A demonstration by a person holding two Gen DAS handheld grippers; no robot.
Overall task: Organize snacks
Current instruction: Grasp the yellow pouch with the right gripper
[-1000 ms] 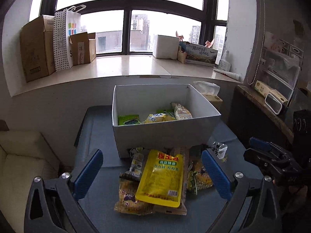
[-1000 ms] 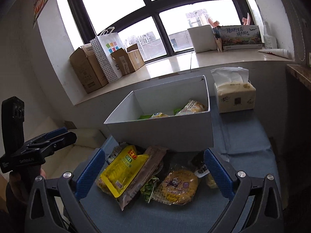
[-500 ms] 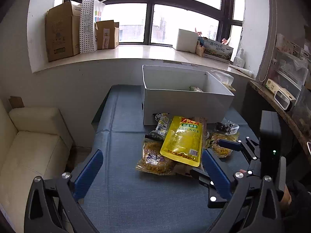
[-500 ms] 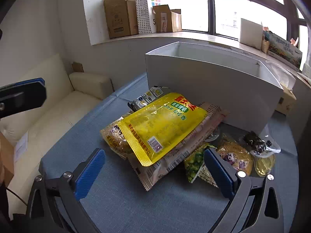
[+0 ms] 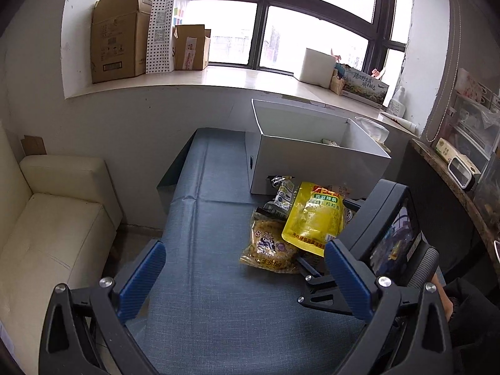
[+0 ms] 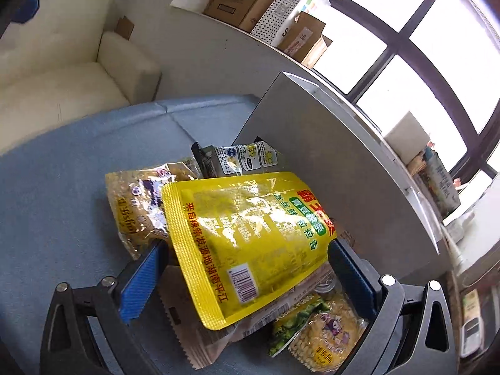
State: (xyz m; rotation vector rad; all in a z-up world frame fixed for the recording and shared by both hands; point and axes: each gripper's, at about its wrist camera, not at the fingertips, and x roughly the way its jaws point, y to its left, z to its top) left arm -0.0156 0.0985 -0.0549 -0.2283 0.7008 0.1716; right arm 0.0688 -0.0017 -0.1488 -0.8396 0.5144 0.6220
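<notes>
The right gripper [image 6: 243,276] has dropped in close, its wide-spread fingers now straddling the yellow pouch [image 6: 250,237] atop the snack pile beside the white box [image 5: 315,153]. The left gripper [image 5: 247,278] has pulled back, open and empty.

yellow pouch [image 6: 250,237]: glossy, crinkled plastic film
surface [image 5: 203,281]: matt blue woven cloth
box [image 5: 315,162]: smooth matt white card
</notes>
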